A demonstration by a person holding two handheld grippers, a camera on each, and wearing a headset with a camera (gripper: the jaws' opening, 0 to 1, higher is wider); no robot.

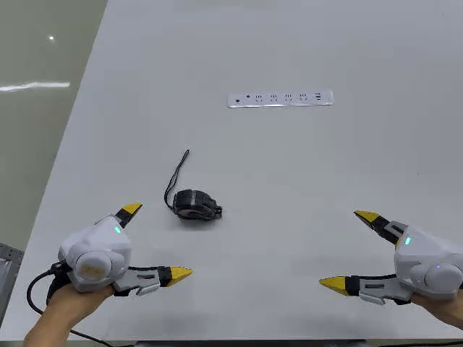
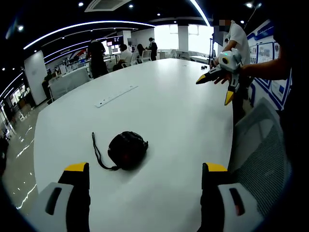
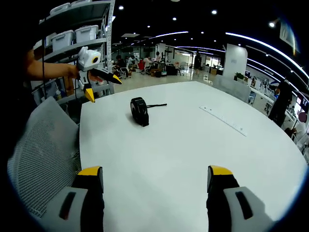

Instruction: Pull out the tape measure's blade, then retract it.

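A black tape measure (image 1: 194, 204) with a thin black wrist strap (image 1: 176, 176) rests on the white table, blade retracted. It lies just ahead of my left gripper's jaws in the left gripper view (image 2: 126, 150) and stands farther off in the right gripper view (image 3: 139, 111). My left gripper (image 1: 155, 241) hovers open at the table's near left, a short way from the tape measure, holding nothing. My right gripper (image 1: 351, 249) is open at the near right, well apart from it. Each gripper appears in the other's view: the right gripper (image 2: 215, 87), the left gripper (image 3: 102, 86).
A white power strip (image 1: 281, 98) lies flat farther back on the table (image 1: 304, 181). The table's left edge borders a glossy floor (image 1: 36, 108). A mesh chair back (image 3: 38, 154) stands by the near edge. People and shelving are in the room behind.
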